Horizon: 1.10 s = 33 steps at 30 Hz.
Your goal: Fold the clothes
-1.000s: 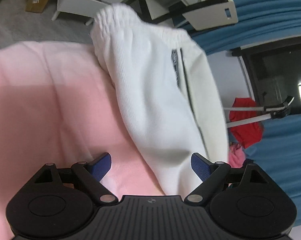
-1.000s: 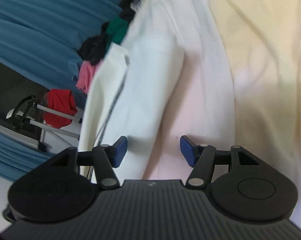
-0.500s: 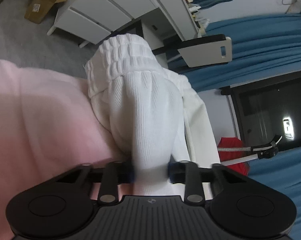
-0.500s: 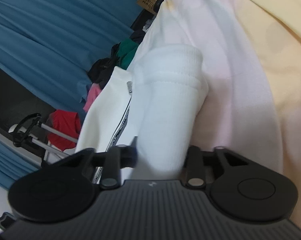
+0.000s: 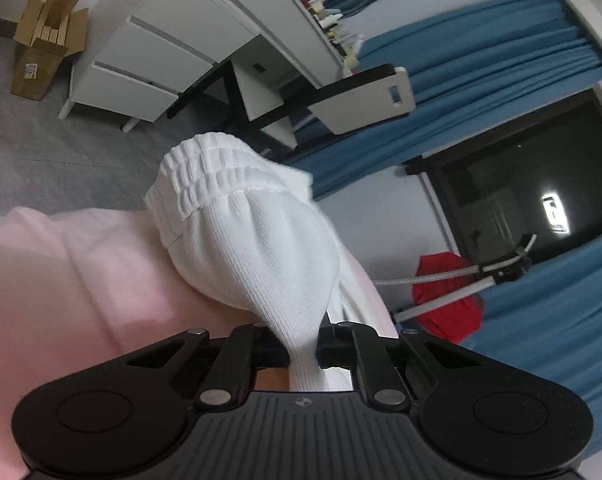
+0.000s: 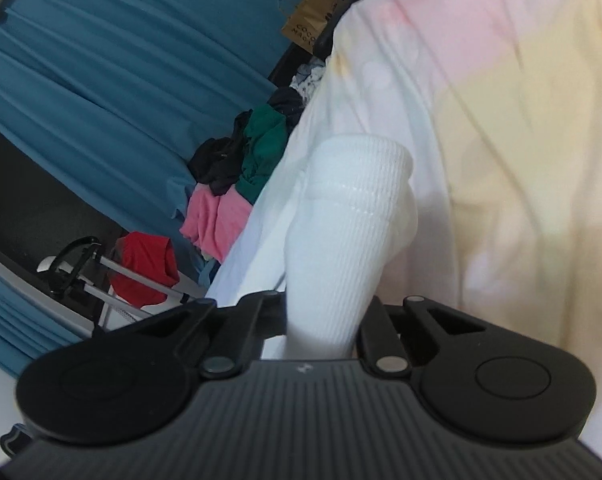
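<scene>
Left wrist view: close behind its gripper [image 5: 303,350], facing white drawers [image 5: 141,60].
Right wrist view: close behind its gripper [image 6: 321,320].
Shared: red cloth on rack [image 5: 447,296] [image 6: 147,264], blue curtains [image 5: 481,60] [image 6: 101,60].

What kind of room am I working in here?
Probably a bedroom: soft pink bedding under the white garment, a white drawer unit, blue curtains, and a pile of clothes by the bedside.

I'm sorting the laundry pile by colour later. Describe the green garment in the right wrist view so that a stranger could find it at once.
Start at the blue curtain on the left, then follow the edge of the pale bed cover to the heap of clothes between them. The green garment lies crumpled there, above a pink one and beside a black one; it is the heap's only green piece.
</scene>
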### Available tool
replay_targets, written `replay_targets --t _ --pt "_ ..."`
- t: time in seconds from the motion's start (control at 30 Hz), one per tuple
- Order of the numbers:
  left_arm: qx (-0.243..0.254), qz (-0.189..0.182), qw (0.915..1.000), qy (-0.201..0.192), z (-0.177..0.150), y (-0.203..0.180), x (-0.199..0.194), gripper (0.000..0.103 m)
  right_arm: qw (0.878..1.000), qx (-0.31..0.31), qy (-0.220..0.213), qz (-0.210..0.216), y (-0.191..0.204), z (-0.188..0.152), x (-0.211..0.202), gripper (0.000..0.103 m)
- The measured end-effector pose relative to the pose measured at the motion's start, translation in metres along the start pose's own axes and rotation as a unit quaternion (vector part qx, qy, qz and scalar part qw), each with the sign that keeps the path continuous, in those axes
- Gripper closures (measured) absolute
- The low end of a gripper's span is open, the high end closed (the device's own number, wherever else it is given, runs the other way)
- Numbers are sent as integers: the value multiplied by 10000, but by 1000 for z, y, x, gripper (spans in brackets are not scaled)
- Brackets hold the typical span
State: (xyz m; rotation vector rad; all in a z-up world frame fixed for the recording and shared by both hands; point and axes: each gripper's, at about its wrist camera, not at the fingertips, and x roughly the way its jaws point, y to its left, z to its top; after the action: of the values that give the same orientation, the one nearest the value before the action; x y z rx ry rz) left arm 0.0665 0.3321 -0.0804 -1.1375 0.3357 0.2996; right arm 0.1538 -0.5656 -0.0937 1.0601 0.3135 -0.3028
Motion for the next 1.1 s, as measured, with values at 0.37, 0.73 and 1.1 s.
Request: replay_targets --t 0.37,0.73,1.1 --pt "-710 -73 9972 209 13 26 -86 93 9979 624 174 -60 -51 14 -85 91" --pt "62 1143 9926 396 8 34 -101 79 9851 1549 689 -291 -114 -1 -79 86" --pt "1658 1515 9743 -161 -34 -42 -141 33 9856 1400 941 -84 -115 -1 -62 61"
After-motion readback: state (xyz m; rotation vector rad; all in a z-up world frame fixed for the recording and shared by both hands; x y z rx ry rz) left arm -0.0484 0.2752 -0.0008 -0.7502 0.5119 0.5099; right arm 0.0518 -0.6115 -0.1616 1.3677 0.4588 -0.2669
